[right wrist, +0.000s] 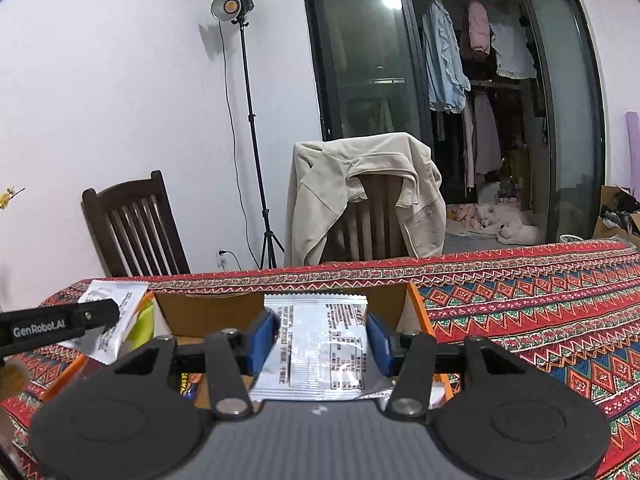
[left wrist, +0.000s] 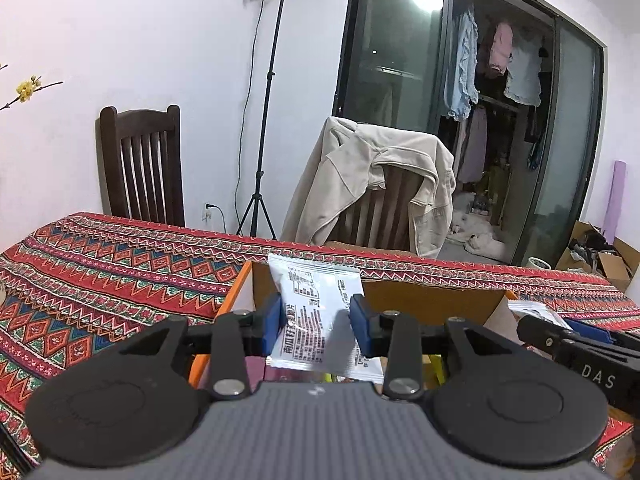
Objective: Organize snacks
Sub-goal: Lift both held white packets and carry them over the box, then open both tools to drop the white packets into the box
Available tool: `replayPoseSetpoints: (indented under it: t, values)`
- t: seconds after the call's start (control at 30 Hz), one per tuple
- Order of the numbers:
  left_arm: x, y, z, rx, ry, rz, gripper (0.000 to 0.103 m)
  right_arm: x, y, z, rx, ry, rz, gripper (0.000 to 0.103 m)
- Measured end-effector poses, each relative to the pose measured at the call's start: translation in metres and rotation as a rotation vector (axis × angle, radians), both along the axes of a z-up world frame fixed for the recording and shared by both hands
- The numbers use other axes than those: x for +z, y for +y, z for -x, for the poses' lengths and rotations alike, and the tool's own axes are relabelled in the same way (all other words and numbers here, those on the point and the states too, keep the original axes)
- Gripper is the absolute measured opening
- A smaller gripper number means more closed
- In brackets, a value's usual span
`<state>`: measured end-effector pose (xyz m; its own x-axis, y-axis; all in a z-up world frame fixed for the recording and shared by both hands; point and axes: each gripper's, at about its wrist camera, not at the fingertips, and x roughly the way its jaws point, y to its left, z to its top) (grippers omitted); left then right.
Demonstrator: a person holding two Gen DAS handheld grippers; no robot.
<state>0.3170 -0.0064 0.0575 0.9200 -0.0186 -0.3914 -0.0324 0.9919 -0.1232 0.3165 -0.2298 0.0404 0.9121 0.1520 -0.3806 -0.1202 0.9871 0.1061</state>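
With the left gripper [left wrist: 316, 322] pinching one white snack packet [left wrist: 320, 312] and the right gripper [right wrist: 322, 340] pinching another white packet [right wrist: 320, 344], both above the cardboard box [right wrist: 208, 312], lower each vertically toward 6 o'clock, then release.

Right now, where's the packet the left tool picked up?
The white snack packet is clamped in the left tool, held above the open cardboard box, in front of the chair with the beige jacket.
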Motion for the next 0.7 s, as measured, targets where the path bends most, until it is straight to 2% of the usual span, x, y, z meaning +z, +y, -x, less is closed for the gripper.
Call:
replayPoseSetpoints:
  t: [0.07, 0.13, 0.2, 0.27, 0.37, 0.43, 0.7]
  values:
    - [-0.0003, -0.0006, -0.0006, -0.015, -0.001, 0.003, 0.039, -0.0013, 0.0007, -0.0017, 0.005, 0.006, 0.003, 0.051]
    - [-0.0009, -0.0004, 0.0002, -0.02, -0.009, 0.0, 0.05, -0.0028, 0.0022, -0.003, 0.003, 0.009, 0.009, 0.054]
    - [-0.0008, -0.0008, 0.0025, -0.026, -0.025, 0.003, 0.069, -0.0023, 0.0033, -0.0041, -0.001, 0.011, 0.015, 0.062]
    - [-0.0007, -0.0006, 0.0045, -0.014, -0.038, 0.001, 0.084, -0.0032, 0.0025, -0.0051, -0.004, 0.014, 0.013, 0.079]
    - [0.0002, 0.002, 0.007, 0.009, -0.054, 0.014, 0.103, -0.0044, 0.001, -0.0045, -0.013, 0.014, 0.009, 0.093]
    - [0.0012, 0.0035, 0.0082, 0.023, -0.066, 0.017, 0.103, -0.0049, -0.0009, -0.0051, -0.014, 0.024, -0.001, 0.103]
    - [-0.0008, 0.0052, 0.0032, 0.041, -0.029, 0.022, 0.103, -0.0085, -0.004, -0.0081, -0.02, 0.047, -0.013, 0.103]
